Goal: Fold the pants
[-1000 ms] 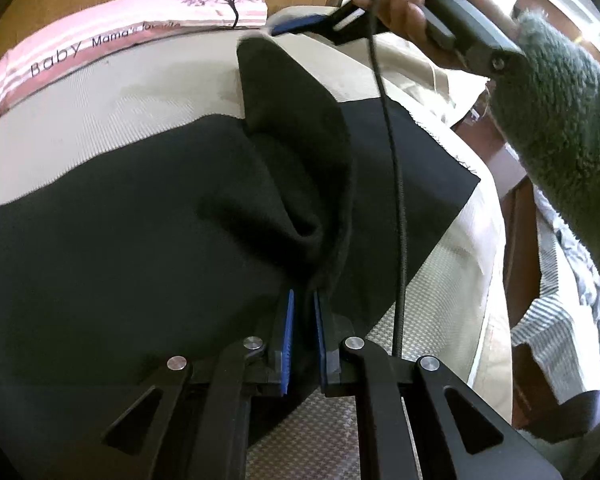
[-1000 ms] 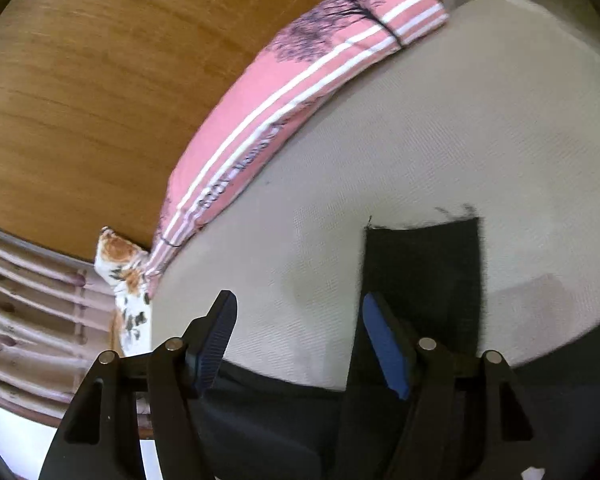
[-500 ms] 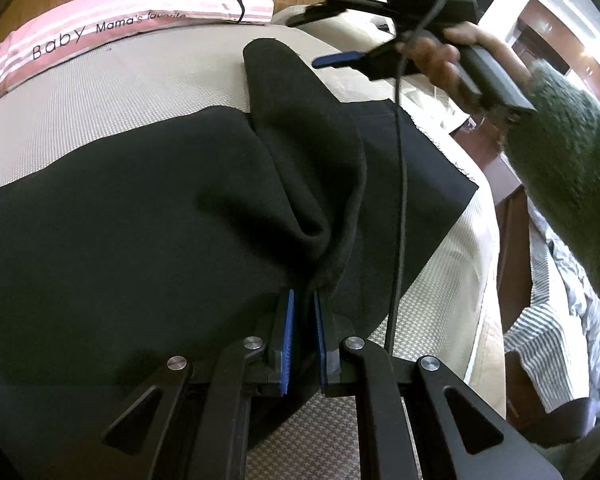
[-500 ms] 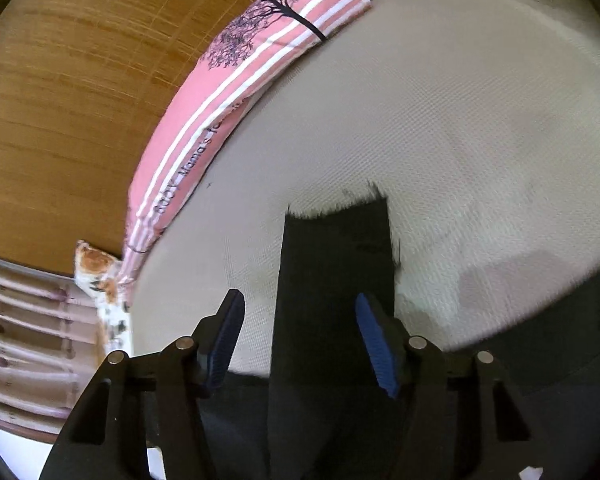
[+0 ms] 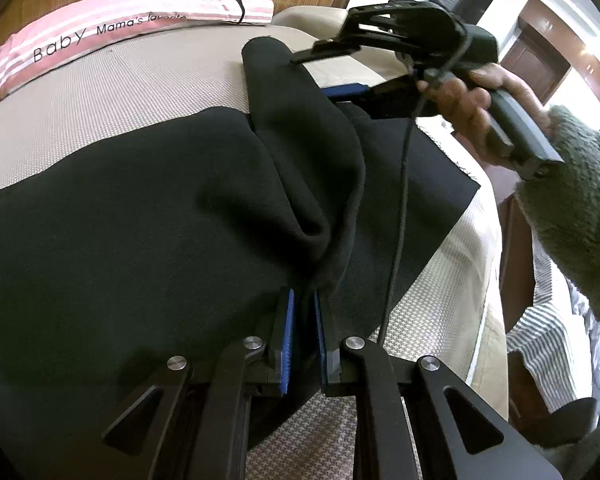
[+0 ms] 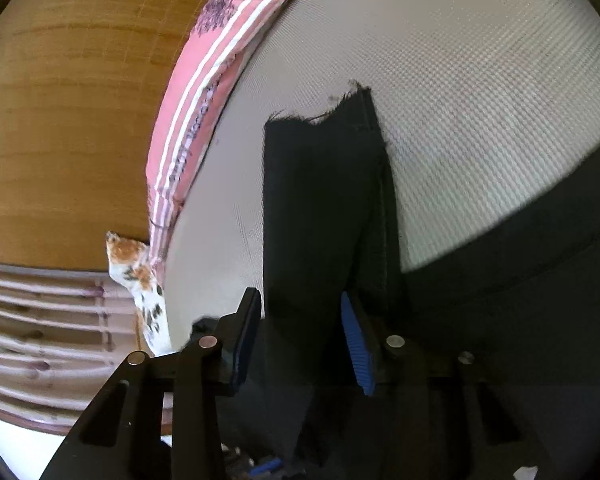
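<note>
Black pants (image 5: 140, 216) lie spread on a beige bed (image 5: 112, 92). My left gripper (image 5: 302, 300) is shut on a raised fold of the pants near the bed's near edge. One leg rises as a ridge from it to the far side. My right gripper (image 5: 336, 70) shows in the left wrist view, open, with the frayed leg end between its fingers. In the right wrist view the leg end (image 6: 324, 184) hangs between the open blue pads (image 6: 356, 344) of the right gripper (image 6: 300, 320).
A pink striped pillow (image 5: 112, 20) lies along the wooden headboard (image 6: 68, 100). A black cable (image 5: 398, 216) hangs from the right gripper across the pants. Striped cloth (image 5: 548, 332) lies beside the bed at the right. The bed edge runs along the right.
The right gripper has moved closer over the leg end, so the frayed end now sits between its open fingers. The left gripper stays shut on the fold.
</note>
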Demonstrator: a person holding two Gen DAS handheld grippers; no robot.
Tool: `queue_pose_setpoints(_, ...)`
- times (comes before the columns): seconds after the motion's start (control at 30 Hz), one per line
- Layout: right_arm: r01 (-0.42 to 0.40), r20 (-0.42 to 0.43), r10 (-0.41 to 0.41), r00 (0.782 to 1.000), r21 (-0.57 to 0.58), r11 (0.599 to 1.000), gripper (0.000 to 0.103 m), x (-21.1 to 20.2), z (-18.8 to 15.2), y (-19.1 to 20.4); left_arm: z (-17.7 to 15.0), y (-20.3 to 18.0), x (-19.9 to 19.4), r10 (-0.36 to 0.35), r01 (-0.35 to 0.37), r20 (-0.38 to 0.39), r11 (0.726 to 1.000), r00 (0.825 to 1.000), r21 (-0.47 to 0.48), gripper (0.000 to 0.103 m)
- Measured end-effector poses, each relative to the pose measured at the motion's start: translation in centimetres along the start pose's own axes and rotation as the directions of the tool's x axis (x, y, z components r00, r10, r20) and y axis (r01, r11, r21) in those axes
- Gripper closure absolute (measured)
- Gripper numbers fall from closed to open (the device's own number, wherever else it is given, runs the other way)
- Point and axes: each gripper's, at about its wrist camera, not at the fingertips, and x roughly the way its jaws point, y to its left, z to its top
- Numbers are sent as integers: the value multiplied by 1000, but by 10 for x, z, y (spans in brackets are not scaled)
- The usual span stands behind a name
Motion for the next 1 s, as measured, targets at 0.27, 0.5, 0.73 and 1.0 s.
queue_pose_setpoints(0.27,4,99,-8,995,46,999,63,12,43,-8,1,-4,0,10,-10,-3,1000,1000,5,92)
queue_pose_setpoints(0.5,-12,96,9,995,21,1000,80,19,58,-1,1,-2,0,7,-7,-4,1000,1000,0,92)
queue_pose_setpoints(0.73,47,141,-39,989,-55,997,96,-2,51,21,1,-6,2,23,-23,-7,1000,1000,12,92)
queue_pose_setpoints(1.0,221,340,-190,921,-56,974,97,-115,-7,15,4,-15,-1,37,-37,3,998,999,49,92)
